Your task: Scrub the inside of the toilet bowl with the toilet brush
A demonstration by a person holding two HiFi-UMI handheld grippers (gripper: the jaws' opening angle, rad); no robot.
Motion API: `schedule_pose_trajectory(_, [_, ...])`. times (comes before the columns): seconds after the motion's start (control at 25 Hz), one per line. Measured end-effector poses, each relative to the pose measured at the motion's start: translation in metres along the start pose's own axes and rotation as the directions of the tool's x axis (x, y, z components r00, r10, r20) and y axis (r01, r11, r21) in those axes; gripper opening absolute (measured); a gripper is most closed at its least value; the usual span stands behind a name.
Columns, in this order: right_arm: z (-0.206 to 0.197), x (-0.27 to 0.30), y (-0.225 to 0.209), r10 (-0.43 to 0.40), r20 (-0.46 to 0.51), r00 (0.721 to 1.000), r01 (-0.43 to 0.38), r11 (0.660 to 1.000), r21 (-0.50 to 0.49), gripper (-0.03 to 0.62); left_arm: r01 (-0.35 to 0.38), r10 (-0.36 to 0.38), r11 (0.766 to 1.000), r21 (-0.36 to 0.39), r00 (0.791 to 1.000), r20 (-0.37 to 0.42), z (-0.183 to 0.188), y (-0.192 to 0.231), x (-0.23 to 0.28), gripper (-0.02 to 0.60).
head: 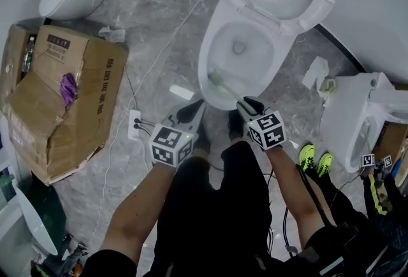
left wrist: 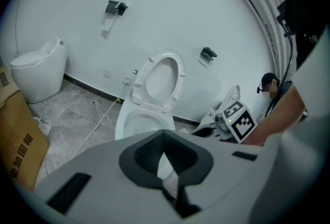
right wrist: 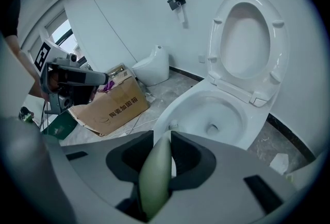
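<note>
Right hand-held gripper (head: 246, 104) grips the pale green toilet brush (head: 227, 88) at toilet bowl (head: 204, 59) rim; left hand-held gripper (head: 194, 108) closed

Grey marble floor (head: 153, 14) (white walls (left wrist: 180, 1))

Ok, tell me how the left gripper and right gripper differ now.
The right gripper is clamped on the pale green handle of the toilet brush; the left gripper is closed on nothing. The right gripper reaches the near rim of the toilet bowl, with the brush head at that rim; the left gripper sits short of it. Both point toward the bowl.
</note>
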State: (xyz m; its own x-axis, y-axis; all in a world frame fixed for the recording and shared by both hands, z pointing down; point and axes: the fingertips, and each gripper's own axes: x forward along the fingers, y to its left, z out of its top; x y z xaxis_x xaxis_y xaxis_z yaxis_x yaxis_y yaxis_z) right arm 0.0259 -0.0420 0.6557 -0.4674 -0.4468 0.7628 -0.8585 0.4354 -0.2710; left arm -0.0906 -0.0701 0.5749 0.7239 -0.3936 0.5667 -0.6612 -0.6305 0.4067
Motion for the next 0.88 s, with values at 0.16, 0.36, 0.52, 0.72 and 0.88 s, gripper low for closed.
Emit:
schedule_pose_trajectory(0.16, [0.009, 0.006, -0.01, -0.002, 0.003, 1.0, 0.002, 1.0, 0.001, 0.11, -0.003, 0.003, 1.0, 0.002, 1.0, -0.001, 0.008, 0.005, 0.007, 0.009])
schedule_pose_trajectory(0.36, [0.024, 0.011, -0.02, -0.01, 0.007, 1.0, 0.01, 1.0, 0.005, 0.11, 0.0, 0.0, 1.0, -0.002, 1.0, 0.001, 0.018, 0.007, 0.013, 0.009])
schedule_pose_trajectory(0.52, [0.036, 0.015, -0.03, -0.025, 0.013, 1.0, 0.025, 1.0, 0.015, 0.11, -0.014, 0.014, 1.0, -0.011, 1.0, 0.01, 0.029, 0.014, 0.018, 0.009])
schedule_pose_trajectory(0.72, [0.048, 0.02, -0.044, -0.044, 0.026, 0.999, 0.043, 0.998, 0.039, 0.11, -0.026, 0.026, 0.999, -0.019, 1.0, 0.015, 0.039, 0.02, 0.027, 0.009])
schedule_pose_trajectory(0.88, [0.058, 0.025, -0.054, -0.046, 0.029, 0.998, 0.045, 0.998, 0.04, 0.11, -0.027, 0.027, 0.999, -0.021, 0.999, 0.017, 0.045, 0.02, 0.034, 0.009])
